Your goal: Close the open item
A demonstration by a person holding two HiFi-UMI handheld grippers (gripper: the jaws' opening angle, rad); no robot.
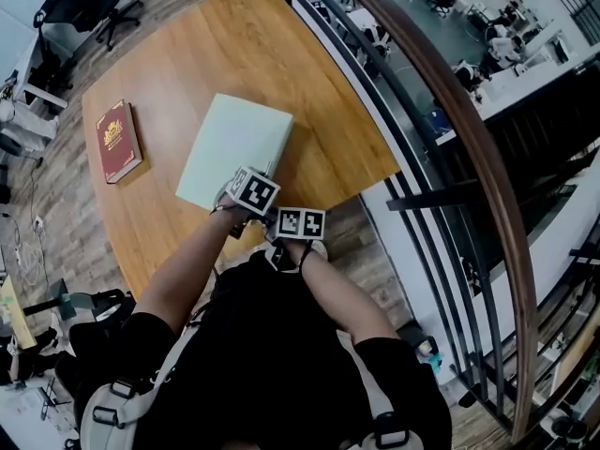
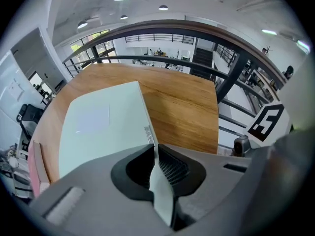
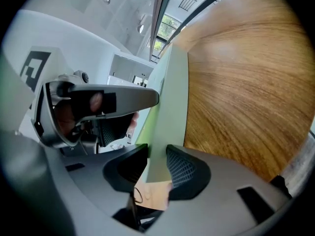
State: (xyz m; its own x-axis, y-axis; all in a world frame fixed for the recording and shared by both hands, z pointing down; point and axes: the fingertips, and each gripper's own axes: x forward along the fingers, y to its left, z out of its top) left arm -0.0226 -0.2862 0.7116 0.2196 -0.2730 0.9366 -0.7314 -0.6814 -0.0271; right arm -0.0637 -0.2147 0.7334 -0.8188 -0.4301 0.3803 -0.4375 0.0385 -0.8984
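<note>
Left gripper (image 2: pixel 153 156) pinched the thin cover (image 2: pixel 160 193) of the pale green book (image 2: pixel 103 127), right gripper (image 3: pixel 156 161) clamped its thick edge; cover best lowered slowly, released only once flat

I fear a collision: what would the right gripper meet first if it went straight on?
The right gripper would first meet the book, whose edge stands between its jaws; beyond, probably the table.

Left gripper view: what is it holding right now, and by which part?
The left gripper pinches the pale green book by the near edge of its thin cover, close to a corner.
</note>
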